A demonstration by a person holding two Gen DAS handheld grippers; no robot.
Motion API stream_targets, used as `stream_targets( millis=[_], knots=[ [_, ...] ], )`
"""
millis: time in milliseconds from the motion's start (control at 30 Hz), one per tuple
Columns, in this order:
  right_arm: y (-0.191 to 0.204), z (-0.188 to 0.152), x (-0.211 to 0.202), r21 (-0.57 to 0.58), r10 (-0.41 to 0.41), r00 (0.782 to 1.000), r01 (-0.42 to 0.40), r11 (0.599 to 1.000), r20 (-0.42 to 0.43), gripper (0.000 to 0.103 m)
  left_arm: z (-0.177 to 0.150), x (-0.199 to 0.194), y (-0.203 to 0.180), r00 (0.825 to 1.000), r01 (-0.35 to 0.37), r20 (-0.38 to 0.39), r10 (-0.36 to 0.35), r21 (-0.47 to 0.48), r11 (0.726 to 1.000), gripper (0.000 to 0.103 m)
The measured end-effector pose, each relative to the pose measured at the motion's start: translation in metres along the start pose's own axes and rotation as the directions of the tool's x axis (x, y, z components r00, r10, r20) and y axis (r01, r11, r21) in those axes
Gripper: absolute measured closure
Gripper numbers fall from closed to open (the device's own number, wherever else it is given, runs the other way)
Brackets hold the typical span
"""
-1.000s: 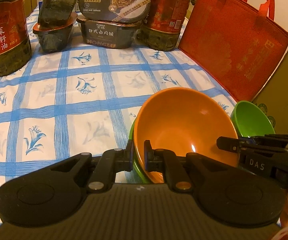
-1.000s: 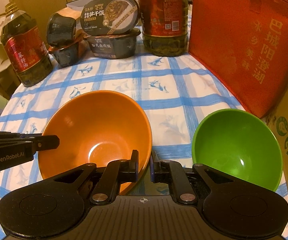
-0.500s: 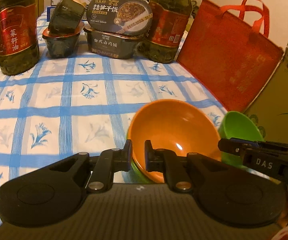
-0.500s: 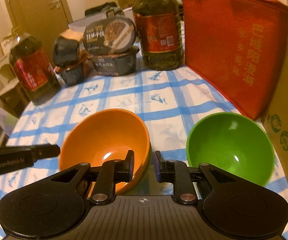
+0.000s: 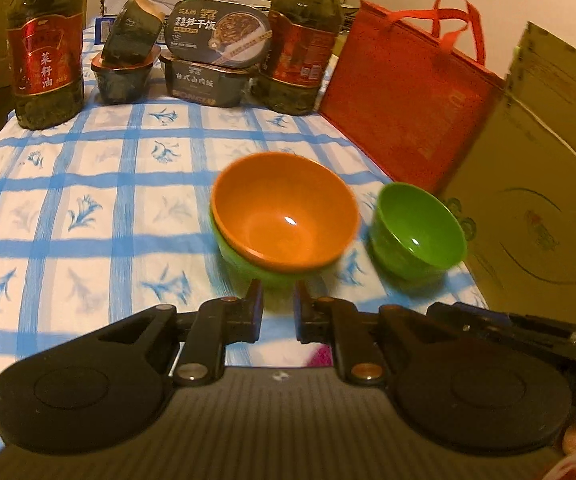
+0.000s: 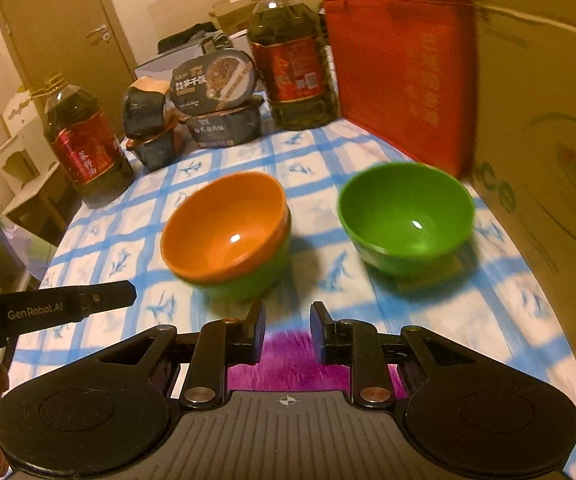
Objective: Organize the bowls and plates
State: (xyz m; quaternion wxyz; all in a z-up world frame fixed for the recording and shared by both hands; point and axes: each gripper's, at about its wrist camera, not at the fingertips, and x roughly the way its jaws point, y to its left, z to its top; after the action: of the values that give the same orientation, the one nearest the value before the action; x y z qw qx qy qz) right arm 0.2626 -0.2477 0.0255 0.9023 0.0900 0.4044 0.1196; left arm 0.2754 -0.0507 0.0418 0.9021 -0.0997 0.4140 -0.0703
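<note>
Compared with one second ago, both grippers have backed away from the bowls. The left gripper (image 5: pixel 278 308) then had its jaws closed on the near rim of the orange bowl (image 5: pixel 284 220); its jaws have just been opening, nothing is between them now, and they stand released short of the stack. The right gripper (image 6: pixel 286 330) was likewise pinching that rim; its jaws have also just been opening and stand parted with only cloth visible in the gap.

The orange bowl now sits nested inside a green bowl (image 5: pixel 248 264) on the bench (image 5: pixel 88 208), which carries a blue-checked cloth. The orange bowl's cavity is empty. A second green bowl (image 6: pixel 405 216) stands apart to the right of the stack, upright and empty, close to the cardboard box (image 6: pixel 547 140).

At the far end of the bench stand two oil bottles (image 5: pixel 46 56) (image 5: pixel 301 52), both filled with dark liquid. Between them are sealed meal tubs (image 5: pixel 208 76), stacked in two piles with the upper tubs tilted. A red bag (image 5: pixel 407 104) stands upright along the right edge.
</note>
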Motion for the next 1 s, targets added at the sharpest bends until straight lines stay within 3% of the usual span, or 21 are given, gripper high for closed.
stream_targets(
  millis=[400,500,633,800,1000],
  knots=[
    [-0.03,-0.039,-0.057,0.065,-0.048,0.999,0.046,0.997,0.023,0.076,-0.049,-0.027,-0.039,1.0,0.021,-0.022,-0.02,0.027,0.999,0.083],
    [-0.035,-0.043,-0.066,0.072,-0.066,0.997,0.063,0.995,0.035,0.066,-0.057,-0.029,-0.048,0.999,0.023,-0.028,-0.022,0.039,0.999,0.082],
    [-0.045,-0.048,-0.078,0.1,-0.079,0.995,0.073,0.992,0.057,0.047,-0.063,-0.031,-0.057,0.999,0.027,-0.028,-0.025,0.053,0.998,0.076],
    [-0.054,-0.051,-0.086,0.122,-0.088,0.994,0.08,0.989,0.064,0.046,-0.066,-0.031,-0.066,0.999,0.032,-0.028,-0.031,0.065,0.997,0.062],
    [-0.064,-0.053,-0.089,0.145,-0.095,0.993,0.084,0.986,0.066,0.046,-0.067,-0.03,-0.073,0.999,0.033,-0.031,-0.03,0.079,0.996,0.053]
  ],
)
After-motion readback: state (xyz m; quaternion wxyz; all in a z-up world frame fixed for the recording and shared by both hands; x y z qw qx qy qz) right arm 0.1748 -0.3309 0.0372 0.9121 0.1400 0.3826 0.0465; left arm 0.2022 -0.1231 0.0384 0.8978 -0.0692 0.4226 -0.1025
